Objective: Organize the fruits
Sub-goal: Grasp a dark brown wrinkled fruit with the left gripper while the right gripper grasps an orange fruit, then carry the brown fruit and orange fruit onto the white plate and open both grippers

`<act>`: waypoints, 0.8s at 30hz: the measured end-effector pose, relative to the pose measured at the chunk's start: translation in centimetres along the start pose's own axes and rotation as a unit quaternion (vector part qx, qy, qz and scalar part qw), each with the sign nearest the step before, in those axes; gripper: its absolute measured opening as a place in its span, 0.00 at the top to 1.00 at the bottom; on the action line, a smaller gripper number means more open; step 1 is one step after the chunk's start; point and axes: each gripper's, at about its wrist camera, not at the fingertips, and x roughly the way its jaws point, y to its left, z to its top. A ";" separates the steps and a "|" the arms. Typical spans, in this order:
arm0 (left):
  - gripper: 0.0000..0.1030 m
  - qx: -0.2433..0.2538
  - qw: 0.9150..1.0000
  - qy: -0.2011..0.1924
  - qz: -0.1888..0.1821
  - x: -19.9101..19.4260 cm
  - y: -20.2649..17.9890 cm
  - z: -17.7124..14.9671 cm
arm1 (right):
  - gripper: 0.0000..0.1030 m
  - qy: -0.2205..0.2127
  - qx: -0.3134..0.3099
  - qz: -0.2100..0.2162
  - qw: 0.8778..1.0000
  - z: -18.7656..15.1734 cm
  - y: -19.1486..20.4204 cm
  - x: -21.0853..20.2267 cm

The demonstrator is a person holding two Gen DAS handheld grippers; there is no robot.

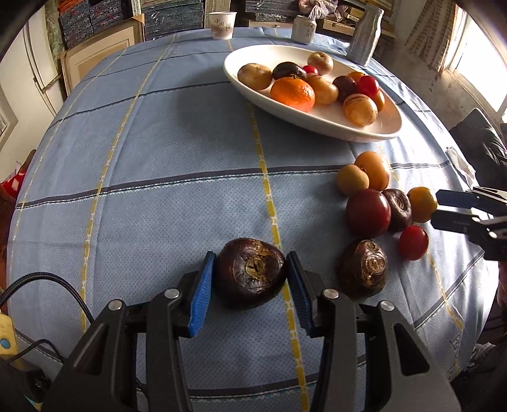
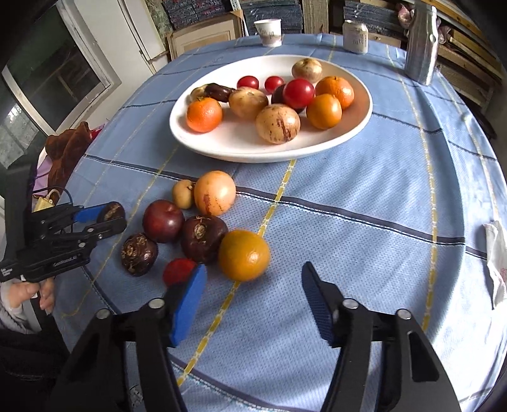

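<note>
My left gripper is shut on a dark brown water chestnut just above the blue cloth; it also shows in the right wrist view. My right gripper is open and empty, just behind a small orange and beside a red tomato. Loose fruits lie in a cluster: a dark red plum, two more water chestnuts, a pale striped fruit. A white oval bowl holds several fruits.
A paper cup, a can and a grey bottle stand at the table's far edge. A white cloth scrap lies at the right edge. Boxes and shelves stand beyond the table.
</note>
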 end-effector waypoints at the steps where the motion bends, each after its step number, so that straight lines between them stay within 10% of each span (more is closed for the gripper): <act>1: 0.57 0.001 1.000 0.000 0.001 0.0 0.0 0.0 | 0.47 0.001 0.002 0.003 1.000 0.1 -0.1 0.2; 8: 0.57 0.007 1.000 0.001 0.002 0.1 -0.1 0.0 | 0.64 0.017 0.002 0.030 0.999 0.3 0.2 1.5; 24: 0.57 0.019 0.999 -0.046 -0.014 -2.9 -1.3 3.3 | 0.64 -0.077 -0.001 -0.020 0.997 1.5 -1.6 -6.1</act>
